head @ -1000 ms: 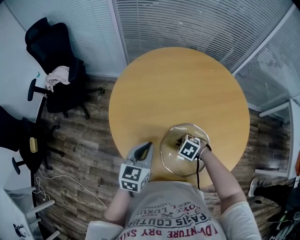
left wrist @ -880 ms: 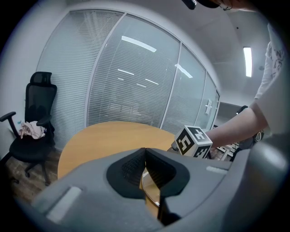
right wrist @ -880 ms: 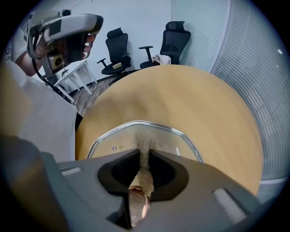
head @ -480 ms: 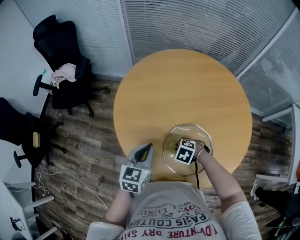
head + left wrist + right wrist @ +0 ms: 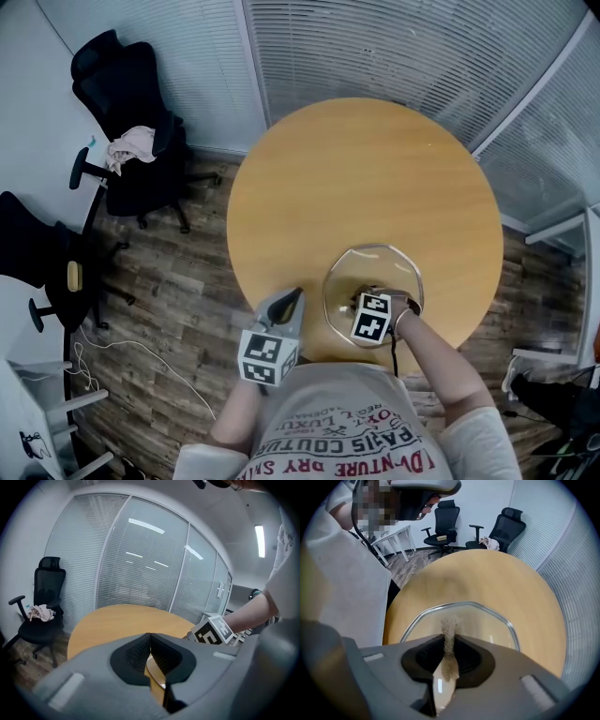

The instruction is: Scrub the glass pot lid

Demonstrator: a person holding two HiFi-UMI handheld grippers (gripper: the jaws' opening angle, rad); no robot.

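My right gripper (image 5: 450, 638) has its jaws clamped tight on a strip of tan, fibrous scrub pad (image 5: 450, 623). The pad sticks out past the jaw tips and over the glass pot lid (image 5: 490, 623). I cannot tell whether the pad's end actually presses on the glass. The lid lies on the round wooden table (image 5: 366, 169), on its near part and a little to the right, close to the near edge. It is clear with a thin metal rim that runs in flat facets, and the tabletop shows through it. From the head view, the right gripper's marker cube sits over the near side of the lid, with my forearm reaching in from the near right.

My left gripper (image 5: 292, 298) has its jaws fully together with nothing between them. Its tips hover over the near left edge of the table, just left of the lid and apart from it. In the left gripper view the right gripper's cube shows beyond the jaws on the right.

To the far left, off the table, a black office chair (image 5: 122, 89) stands on the plank floor (image 5: 178, 272) with a pale cloth (image 5: 131, 142) on its seat
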